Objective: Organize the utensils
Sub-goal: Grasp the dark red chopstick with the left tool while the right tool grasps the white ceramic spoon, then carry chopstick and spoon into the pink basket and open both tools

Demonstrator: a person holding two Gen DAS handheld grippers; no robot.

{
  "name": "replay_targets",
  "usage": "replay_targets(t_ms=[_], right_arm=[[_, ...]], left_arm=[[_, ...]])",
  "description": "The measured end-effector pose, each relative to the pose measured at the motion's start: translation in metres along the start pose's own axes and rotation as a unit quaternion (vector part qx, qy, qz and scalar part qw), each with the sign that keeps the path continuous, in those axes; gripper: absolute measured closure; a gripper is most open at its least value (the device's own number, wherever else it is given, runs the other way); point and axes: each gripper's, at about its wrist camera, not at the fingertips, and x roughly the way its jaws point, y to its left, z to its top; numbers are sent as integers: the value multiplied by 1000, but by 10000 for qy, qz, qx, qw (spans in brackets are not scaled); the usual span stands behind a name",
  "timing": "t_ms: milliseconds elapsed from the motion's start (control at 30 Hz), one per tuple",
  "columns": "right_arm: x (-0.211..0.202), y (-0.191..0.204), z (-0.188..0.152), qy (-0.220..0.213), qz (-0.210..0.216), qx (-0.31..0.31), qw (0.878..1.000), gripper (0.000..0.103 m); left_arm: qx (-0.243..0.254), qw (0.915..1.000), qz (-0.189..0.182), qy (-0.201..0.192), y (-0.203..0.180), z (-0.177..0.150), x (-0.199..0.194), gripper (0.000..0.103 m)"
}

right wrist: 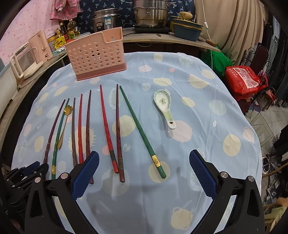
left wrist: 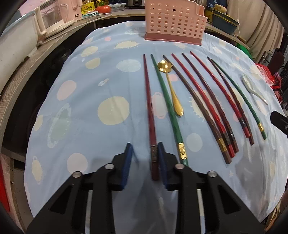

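Several red, brown and green chopsticks lie side by side on the blue cloth. My left gripper (left wrist: 144, 153) is open, low over the cloth, with the handle end of the leftmost dark red chopstick (left wrist: 148, 108) between its pads, against the right pad (left wrist: 161, 162). A gold flower spoon (left wrist: 171, 86) lies next to the green chopstick (left wrist: 166, 100). My right gripper (right wrist: 144, 162) is wide open and empty above the near ends of a red chopstick (right wrist: 107, 129) and a green one (right wrist: 142, 131). A white ceramic spoon (right wrist: 164, 108) lies further right. The pink perforated holder (right wrist: 97, 54) stands at the back.
The round table's blue cloth (right wrist: 198, 144) drops off at the edges. A counter behind holds a kettle (right wrist: 27, 57), bottles, steel pots (right wrist: 149, 14) and a blue tub (right wrist: 187, 30). A red bag (right wrist: 243, 79) and chairs stand to the right.
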Motion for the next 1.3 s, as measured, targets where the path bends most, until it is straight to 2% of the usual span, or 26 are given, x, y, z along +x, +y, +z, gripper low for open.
replay_targets(t_ms=[67, 133, 200, 333, 433, 500, 800, 900, 1133, 1200, 1300], right_arm=[[3, -5, 1, 6, 4, 43, 10000, 7], [6, -11, 5, -3, -38, 92, 10000, 8], [9, -16, 10, -42, -65, 118, 9999, 14], [21, -32, 22, -58, -126, 283, 9995, 23], [34, -45, 30, 31, 4, 496, 9988, 35], [42, -52, 36, 101, 82, 588, 9982, 49], [71, -60, 51, 229, 304, 791, 9961, 80], [77, -60, 51, 287, 351, 820, 9956, 85], [87, -62, 46, 354, 528, 928, 9937, 87], [88, -63, 45, 360, 612, 956, 9929, 92], [85, -60, 44, 309, 565, 875, 9941, 92]], left_arm=[[-2, 10000, -24, 8, 1, 1, 0, 92], [-80, 10000, -45, 26, 4, 3, 0, 96], [-202, 9997, -110, 50, 9, 5, -1, 96], [-227, 9997, 26, 56, 12, 10, 0, 96], [-244, 9996, 55, 126, 15, 11, 6, 96], [-209, 9997, 71, 113, 14, 12, 6, 96], [-165, 9998, 105, 106, 13, 16, 10, 96], [-154, 9998, 109, 117, 12, 18, 11, 96], [-127, 9998, 145, 110, 11, 19, 12, 96], [-127, 9997, 154, 104, 11, 19, 13, 96], [-119, 9997, 186, 89, 10, 19, 13, 96]])
